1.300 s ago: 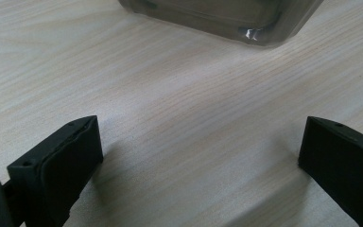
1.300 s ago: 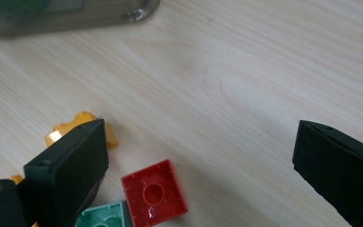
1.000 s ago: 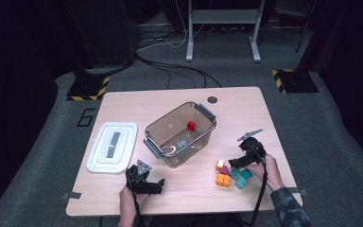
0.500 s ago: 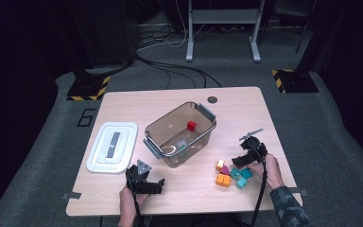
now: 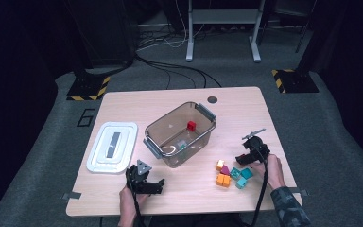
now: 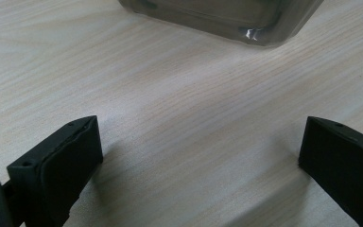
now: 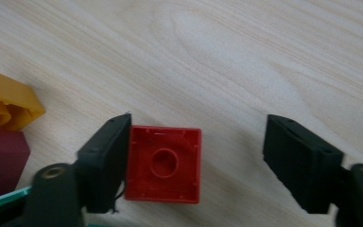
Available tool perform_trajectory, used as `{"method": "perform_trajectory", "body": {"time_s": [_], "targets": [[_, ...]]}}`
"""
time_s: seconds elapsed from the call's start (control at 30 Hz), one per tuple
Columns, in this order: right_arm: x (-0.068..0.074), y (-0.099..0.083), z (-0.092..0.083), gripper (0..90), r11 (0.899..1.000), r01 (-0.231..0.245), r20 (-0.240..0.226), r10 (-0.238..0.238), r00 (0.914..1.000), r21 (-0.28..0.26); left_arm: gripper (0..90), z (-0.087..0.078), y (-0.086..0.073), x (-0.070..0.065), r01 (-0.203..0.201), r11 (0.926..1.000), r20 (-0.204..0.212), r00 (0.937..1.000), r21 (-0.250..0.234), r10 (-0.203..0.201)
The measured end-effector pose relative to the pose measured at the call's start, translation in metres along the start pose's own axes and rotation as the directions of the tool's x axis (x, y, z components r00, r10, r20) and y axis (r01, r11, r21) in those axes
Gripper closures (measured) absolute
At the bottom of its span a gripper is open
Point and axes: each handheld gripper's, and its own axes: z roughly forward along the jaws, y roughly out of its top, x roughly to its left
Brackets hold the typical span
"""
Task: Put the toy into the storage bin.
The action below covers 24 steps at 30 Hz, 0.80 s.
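Smoky bin point(image 5: 170, 130), red block point(image 5: 191, 125) inside

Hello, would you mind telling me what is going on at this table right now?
A person holds a gripper in each hand. The right gripper is open around a red block, one jaw touching it, beside a pile of coloured blocks. The left gripper rests open over bare table near a clear bin, whose lid lies beside it.

The red block point(image 7: 163, 163) is lying hollow side up on the table point(image 7: 246, 56), showing a round socket inside a square rim. It is sitting between the jaws of the right claw point(image 7: 196, 161), touching the jaw at its 9 o'clock side and standing clear of the other.

A second red block point(image 5: 191, 125) is resting inside the clear bin point(image 5: 180, 134), toward its 1 o'clock corner.
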Motion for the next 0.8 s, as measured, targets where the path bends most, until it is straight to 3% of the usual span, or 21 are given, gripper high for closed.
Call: {"method": "perform_trajectory", "body": {"time_s": [0.23,0.6,0.8], "targets": [[-0.002,0.0,-0.001,57.8,1.0,-0.016,0.012,0.016,0.9998,0.008,0.1,0.0,0.0,0.0,0.002,1.0,0.001,1.0,0.0,-0.002],[-0.01,0.003,-0.001,58.6,0.999,-0.035,-0.025,0.035,0.9991,-0.013,0.1,0.0,0.0,0.0,0.002,1.0,0.001,1.0,0.0,-0.002],[-0.013,0.011,-0.003,58.6,0.998,-0.048,-0.023,0.047,0.9986,-0.034,0.1,0.0,0.0,0.0,0.002,1.0,0.0,1.0,0.0,-0.002]]}}
